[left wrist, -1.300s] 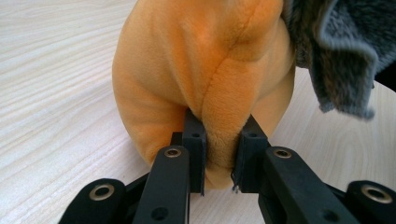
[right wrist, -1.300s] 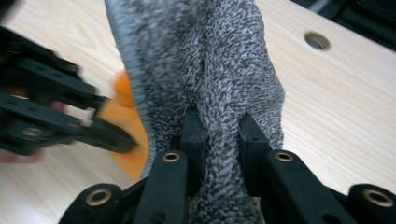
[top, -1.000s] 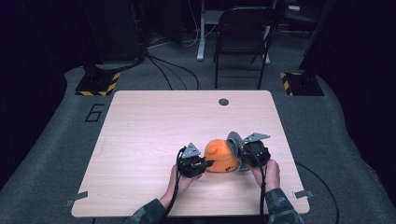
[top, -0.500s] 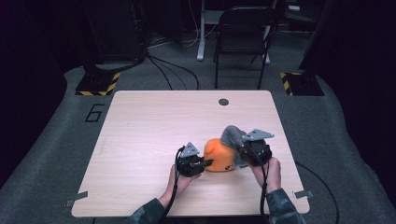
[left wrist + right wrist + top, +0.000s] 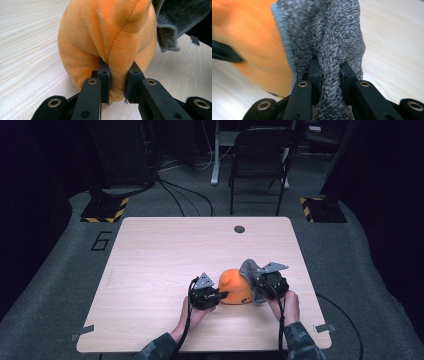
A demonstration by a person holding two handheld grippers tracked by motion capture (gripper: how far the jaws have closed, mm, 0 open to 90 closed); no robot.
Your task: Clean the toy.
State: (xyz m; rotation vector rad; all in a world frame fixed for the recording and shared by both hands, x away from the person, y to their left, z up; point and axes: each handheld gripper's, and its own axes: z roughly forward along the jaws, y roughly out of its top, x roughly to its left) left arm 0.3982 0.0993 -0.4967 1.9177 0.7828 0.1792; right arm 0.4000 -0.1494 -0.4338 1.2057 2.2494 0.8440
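Observation:
An orange plush toy (image 5: 235, 286) sits on the wooden table (image 5: 165, 255) near its front edge, between my two grippers. My left gripper (image 5: 219, 295) is shut on a fold of the orange plush toy (image 5: 107, 37), the jaws pinching its seam (image 5: 117, 75). My right gripper (image 5: 258, 287) is shut on a grey knitted cloth (image 5: 248, 268) that rests against the toy's right side. In the right gripper view the grey cloth (image 5: 329, 32) bunches between the jaws of the right gripper (image 5: 329, 72), with the orange toy (image 5: 249, 37) blurred to its left.
A small dark round hole (image 5: 239, 229) lies near the table's far edge. A folding chair (image 5: 260, 160) stands on the floor beyond the table. Bare wood stretches to the left and far side of the toy. The front edge is close under the hands.
The right gripper with the grey cloth swung slightly out to the right, spreading the cloth, then came back against the toy. The left gripper and the orange toy stayed in place.

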